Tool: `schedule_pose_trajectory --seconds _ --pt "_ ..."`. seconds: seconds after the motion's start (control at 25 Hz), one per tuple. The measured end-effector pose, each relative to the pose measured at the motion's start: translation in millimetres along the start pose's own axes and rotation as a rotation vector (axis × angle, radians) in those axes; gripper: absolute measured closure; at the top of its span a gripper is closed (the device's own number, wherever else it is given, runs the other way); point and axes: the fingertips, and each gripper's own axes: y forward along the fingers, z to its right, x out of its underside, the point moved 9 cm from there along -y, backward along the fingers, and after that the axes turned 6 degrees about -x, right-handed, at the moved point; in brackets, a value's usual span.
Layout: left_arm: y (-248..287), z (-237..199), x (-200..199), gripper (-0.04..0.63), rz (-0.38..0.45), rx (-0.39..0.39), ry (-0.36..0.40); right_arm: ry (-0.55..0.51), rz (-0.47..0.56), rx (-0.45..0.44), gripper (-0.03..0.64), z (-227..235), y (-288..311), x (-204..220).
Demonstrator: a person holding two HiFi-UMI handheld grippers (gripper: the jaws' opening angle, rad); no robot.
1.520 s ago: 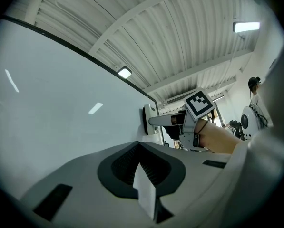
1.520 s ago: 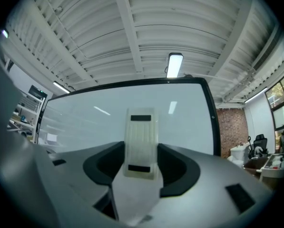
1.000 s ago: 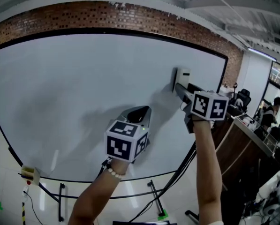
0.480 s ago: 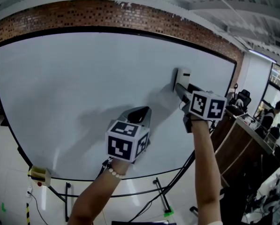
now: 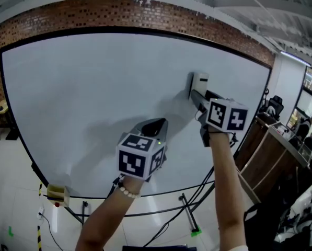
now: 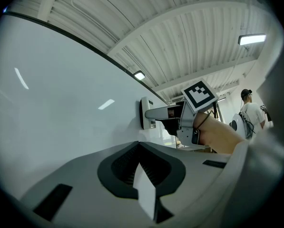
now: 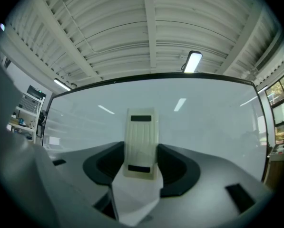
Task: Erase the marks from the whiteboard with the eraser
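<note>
Left gripper [image 5: 154, 125] held before whiteboard [image 5: 82, 88], jaws pressed together, nothing gripped. At 2 o'clock from it, eraser [image 5: 199, 81] clamped between jaws of right gripper [image 5: 196, 94], eraser face laid against whiteboard.

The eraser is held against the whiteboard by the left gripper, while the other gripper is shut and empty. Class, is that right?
Not quite: it is the right gripper that holds the eraser against the whiteboard, as the right gripper view shows. The left gripper is the one that is shut and empty.
</note>
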Motion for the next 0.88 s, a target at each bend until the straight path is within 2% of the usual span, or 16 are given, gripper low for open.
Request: schedule_pose_trajectory --seconds 0.24,0.52,0.88 --pt "-3 -12 -5 0.607 0.024 -0.032 -0.008 -0.061 -0.002 0.021 0.373 -35 9 -4" --pt "-12 -38 -10 0.607 0.059 -0.030 -0.023 -0.060 -0.002 -0.042 0.373 -77 23 -3" --pt "-67 -111 -15 0.607 0.049 0.014 -0.002 -0.052 0.017 -0.020 0.373 -171 49 -2"
